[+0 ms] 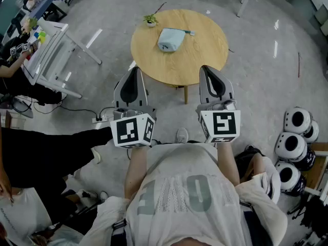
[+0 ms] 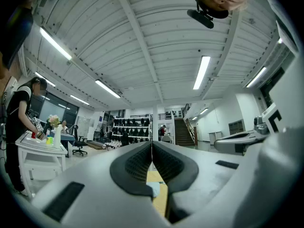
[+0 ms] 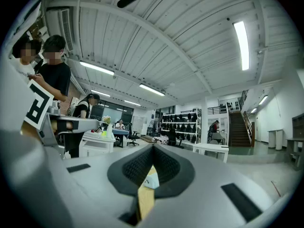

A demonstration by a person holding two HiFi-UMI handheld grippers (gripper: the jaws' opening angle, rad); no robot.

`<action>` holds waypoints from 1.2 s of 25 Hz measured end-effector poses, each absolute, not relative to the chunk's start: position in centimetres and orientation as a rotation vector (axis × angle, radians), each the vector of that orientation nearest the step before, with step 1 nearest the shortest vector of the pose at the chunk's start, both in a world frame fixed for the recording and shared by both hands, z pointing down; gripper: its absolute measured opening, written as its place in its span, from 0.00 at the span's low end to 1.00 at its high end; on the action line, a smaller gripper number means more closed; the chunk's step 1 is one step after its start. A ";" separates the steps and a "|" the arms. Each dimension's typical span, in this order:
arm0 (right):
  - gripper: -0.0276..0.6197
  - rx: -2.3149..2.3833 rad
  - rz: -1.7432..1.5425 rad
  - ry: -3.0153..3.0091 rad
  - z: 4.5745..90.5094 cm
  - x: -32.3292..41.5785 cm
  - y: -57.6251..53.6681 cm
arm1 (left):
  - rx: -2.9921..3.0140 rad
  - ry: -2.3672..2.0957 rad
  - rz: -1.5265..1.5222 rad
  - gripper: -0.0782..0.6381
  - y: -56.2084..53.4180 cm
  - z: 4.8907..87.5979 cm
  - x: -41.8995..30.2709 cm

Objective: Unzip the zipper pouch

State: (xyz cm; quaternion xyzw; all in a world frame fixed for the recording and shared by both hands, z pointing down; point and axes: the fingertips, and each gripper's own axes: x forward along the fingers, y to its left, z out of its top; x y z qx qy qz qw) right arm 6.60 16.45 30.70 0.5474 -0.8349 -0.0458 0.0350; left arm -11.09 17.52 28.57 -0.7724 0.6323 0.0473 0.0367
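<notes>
A pale blue zipper pouch (image 1: 170,39) lies on the round wooden table (image 1: 200,55), toward its far side. My left gripper (image 1: 132,76) is shut and empty, held level in the air short of the table's near left edge. My right gripper (image 1: 207,70) is shut and empty too, with its tip over the near right edge. Both are well apart from the pouch. In the left gripper view a sliver of the pouch (image 2: 155,189) shows below the shut jaws. In the right gripper view the pouch (image 3: 151,181) peeks between the pads.
A small plant sprig (image 1: 150,20) lies at the table's far left. A white trolley (image 1: 54,55) stands to the left, and a person (image 1: 31,155) stands close on the left. White helmets (image 1: 294,147) are stacked on the floor at right. Cables and a power strip (image 1: 100,118) lie near the table leg.
</notes>
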 end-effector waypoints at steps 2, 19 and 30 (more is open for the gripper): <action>0.09 1.683 -0.128 -2.567 30.9 6.6 16.3 | -2.376 1.942 0.147 0.15 17.4 28.7 -11.1; 0.09 1.671 -0.040 -2.621 32.0 7.5 13.6 | -2.344 1.978 0.131 0.15 15.5 29.5 -10.5; 0.09 1.589 0.079 -2.634 34.6 7.3 12.2 | -2.329 2.072 0.097 0.15 15.5 30.5 -10.8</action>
